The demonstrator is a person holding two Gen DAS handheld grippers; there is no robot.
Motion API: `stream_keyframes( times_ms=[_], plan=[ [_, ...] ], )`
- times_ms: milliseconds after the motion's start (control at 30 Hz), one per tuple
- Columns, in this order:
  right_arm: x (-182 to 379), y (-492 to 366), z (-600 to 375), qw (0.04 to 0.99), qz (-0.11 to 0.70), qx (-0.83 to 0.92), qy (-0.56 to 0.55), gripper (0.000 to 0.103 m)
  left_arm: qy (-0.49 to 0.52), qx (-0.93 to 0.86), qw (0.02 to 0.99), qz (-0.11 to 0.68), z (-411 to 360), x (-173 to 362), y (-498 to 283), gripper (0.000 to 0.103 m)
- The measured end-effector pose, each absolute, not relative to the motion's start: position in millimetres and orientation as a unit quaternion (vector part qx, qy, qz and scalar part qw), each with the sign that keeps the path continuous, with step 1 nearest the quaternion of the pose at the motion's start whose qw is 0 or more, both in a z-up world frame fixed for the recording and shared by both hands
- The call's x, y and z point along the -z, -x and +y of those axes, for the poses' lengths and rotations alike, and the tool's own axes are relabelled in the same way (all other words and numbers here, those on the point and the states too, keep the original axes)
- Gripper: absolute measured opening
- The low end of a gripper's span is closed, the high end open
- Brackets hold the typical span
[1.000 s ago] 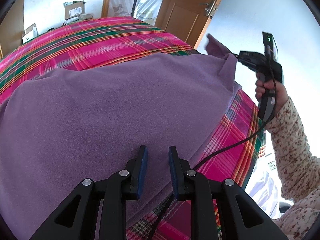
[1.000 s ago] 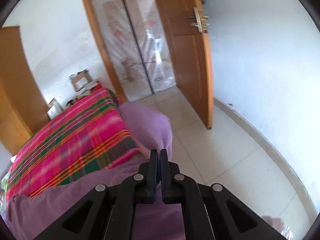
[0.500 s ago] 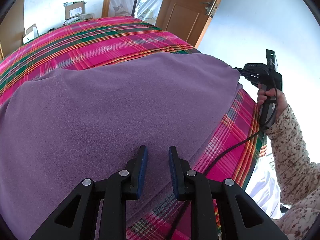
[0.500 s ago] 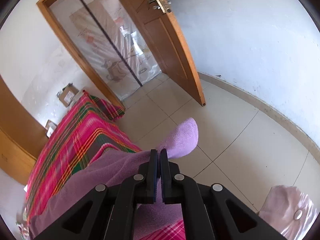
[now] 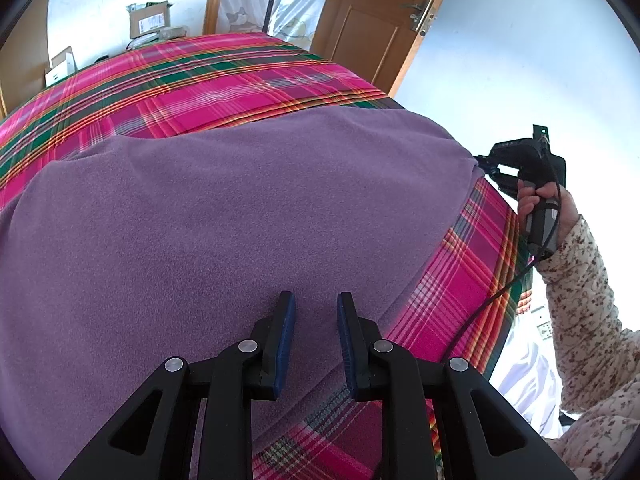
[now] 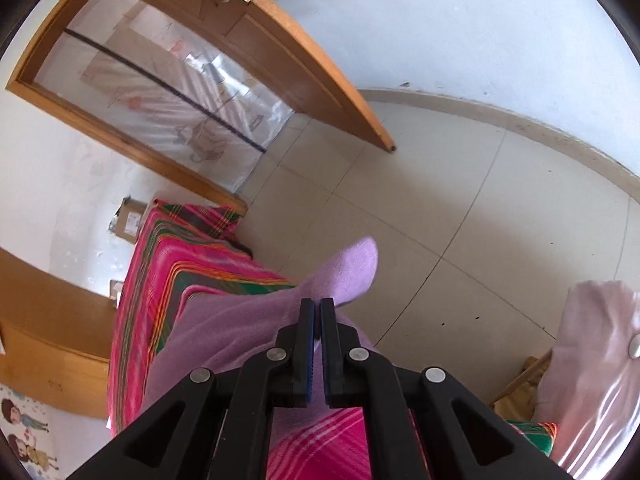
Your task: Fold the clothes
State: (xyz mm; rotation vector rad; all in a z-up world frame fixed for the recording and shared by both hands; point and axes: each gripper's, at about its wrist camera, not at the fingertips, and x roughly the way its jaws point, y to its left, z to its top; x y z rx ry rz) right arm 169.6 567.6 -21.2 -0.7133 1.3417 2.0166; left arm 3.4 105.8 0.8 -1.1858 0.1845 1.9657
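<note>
A purple fleece garment [image 5: 224, 216] lies spread over the pink plaid bed cover [image 5: 224, 76]. My left gripper [image 5: 316, 300] hovers over its near edge, jaws apart with nothing between them. At the bed's right side my right gripper [image 5: 482, 162], held by a hand in a floral sleeve [image 5: 580, 272], is shut on the garment's far right corner. In the right wrist view the right gripper [image 6: 317, 312] pinches the purple garment [image 6: 240, 328], and a loose tip of it sticks out past the fingers over the floor.
The bed's right edge [image 5: 508, 240] drops to a tiled floor [image 6: 460, 216]. An open wooden door [image 6: 304, 52] and a curtained doorway [image 6: 168, 92] stand beyond. Cardboard boxes [image 5: 150, 20] sit past the bed's far end. A pale pink cloth [image 6: 592, 368] lies on a chair at right.
The right gripper has come down and rolled, drawing the raised corner of the garment outward and down to the bed's right edge; the fold that stood up is now flat. The left gripper has kept still.
</note>
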Motion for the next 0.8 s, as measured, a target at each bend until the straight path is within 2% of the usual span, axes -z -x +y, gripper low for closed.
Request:
stream_keyframes(
  times_ms=[400,700,800],
  plan=[
    [-6.1,-177.5,558.9,0.324,0.462,-0.792,0.233,0.002,0.471,-0.779,0.408,0.074,105.2,-1.4,-3.9,0.022],
    [14.5,-176.2,563.7,0.334,0.481,-0.768,0.259,0.002,0.47,-0.776,0.413,0.072,102.5,-1.4,-6.3,0.022],
    [11.8,-180.9,565.2,0.379,0.468,-0.753,0.265,0.004,0.471,-0.776,0.413,0.072,102.5,-1.2,-5.5,0.022]
  ],
)
